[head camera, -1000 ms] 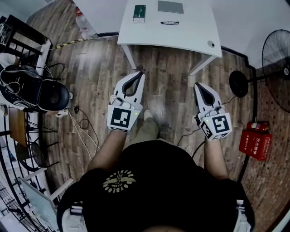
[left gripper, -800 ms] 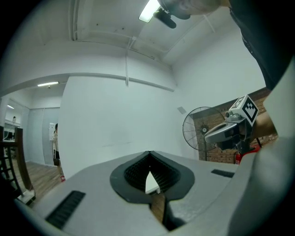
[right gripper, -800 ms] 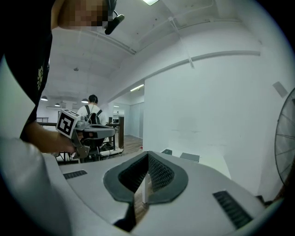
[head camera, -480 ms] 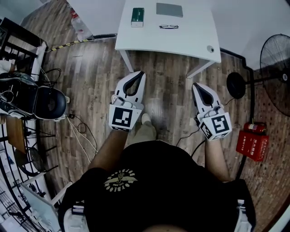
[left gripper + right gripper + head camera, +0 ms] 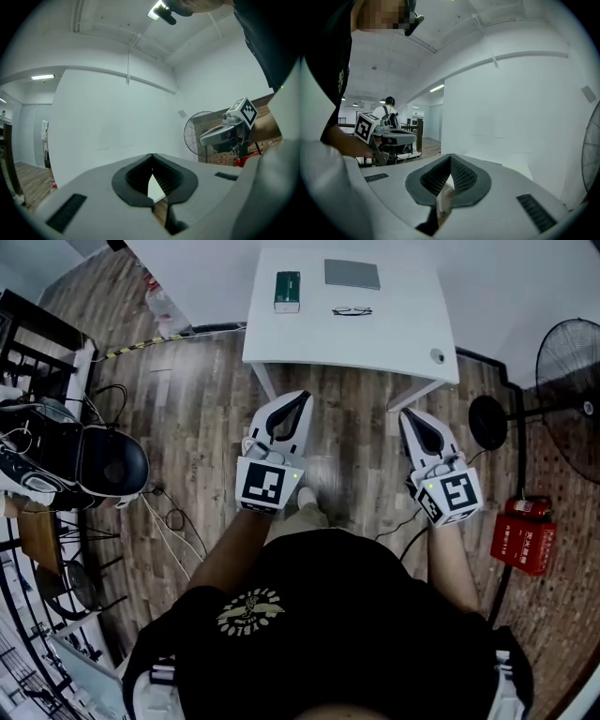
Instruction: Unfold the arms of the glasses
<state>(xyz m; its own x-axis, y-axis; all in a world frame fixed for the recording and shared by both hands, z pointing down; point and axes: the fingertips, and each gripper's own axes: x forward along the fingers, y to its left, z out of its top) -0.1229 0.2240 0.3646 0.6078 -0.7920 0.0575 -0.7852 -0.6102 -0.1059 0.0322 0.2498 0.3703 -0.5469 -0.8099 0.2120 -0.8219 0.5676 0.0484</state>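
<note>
— Inspector: Condition of the grippers?

— Operator: On the left gripper (image 5: 303,397) I read the jaws drawn together at the tips, with nothing between them. The right gripper (image 5: 407,414) is likewise closed and empty. Both hang over the wood floor (image 5: 197,399), short of the white table's (image 5: 394,334) near edge.

— Inspector: And the glasses?

— Operator: The glasses (image 5: 352,311) lie toward the table's far side, well apart from both grippers. They show too small for me to say whether the arms are folded. A green box (image 5: 288,291) sits at the table's far left, and a grey case (image 5: 352,274) lies at its far edge.
</note>
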